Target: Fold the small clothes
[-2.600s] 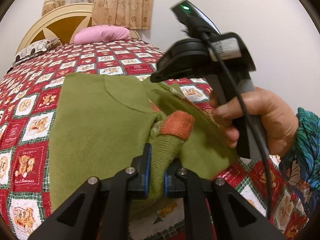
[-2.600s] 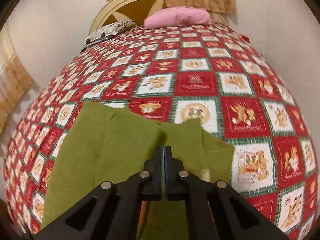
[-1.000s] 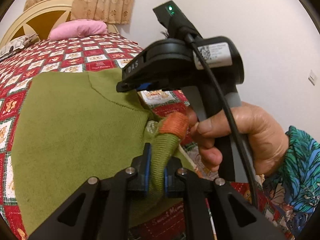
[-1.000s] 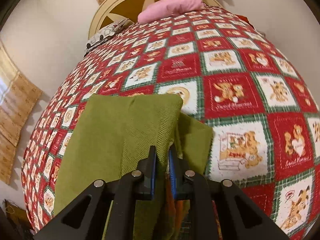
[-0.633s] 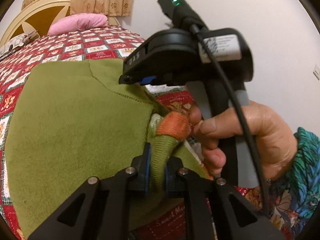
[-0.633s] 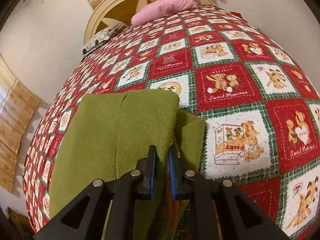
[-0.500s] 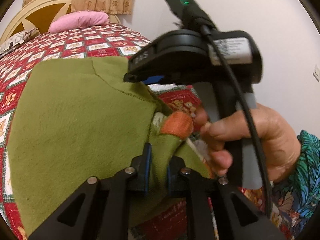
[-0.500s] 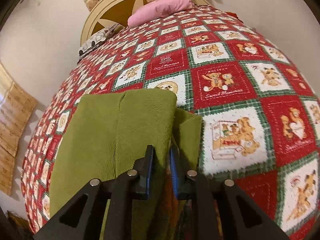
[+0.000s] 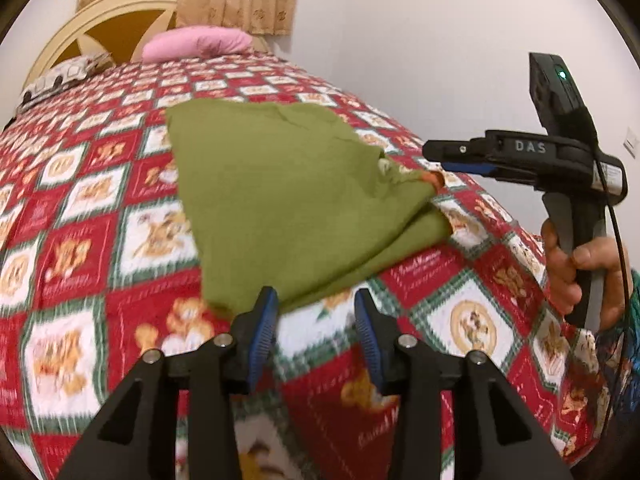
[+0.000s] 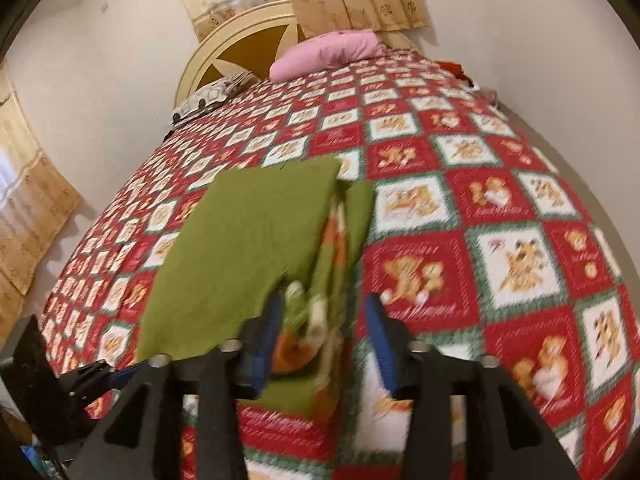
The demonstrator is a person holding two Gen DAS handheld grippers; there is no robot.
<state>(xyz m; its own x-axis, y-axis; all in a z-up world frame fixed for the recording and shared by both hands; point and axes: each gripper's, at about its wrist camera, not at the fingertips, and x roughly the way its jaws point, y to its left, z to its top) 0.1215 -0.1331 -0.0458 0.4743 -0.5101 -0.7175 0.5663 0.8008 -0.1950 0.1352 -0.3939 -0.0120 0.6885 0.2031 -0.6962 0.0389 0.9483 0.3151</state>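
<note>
Both tools have let go: the left tool (image 9: 316,330) and right tool (image 10: 326,338) now gape wide, clear of the cloth. Beyond them the folded green garment (image 9: 288,196) lies on the bed's quilt (image 9: 100,240).

One green garment (image 9: 296,204) — two pillows (image 9: 198,42) — one quilt (image 9: 460,308), two claws (image 9: 316,330).

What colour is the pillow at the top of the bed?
Pink. The pillow shows best in the right wrist view, lying by the headboard.
</note>
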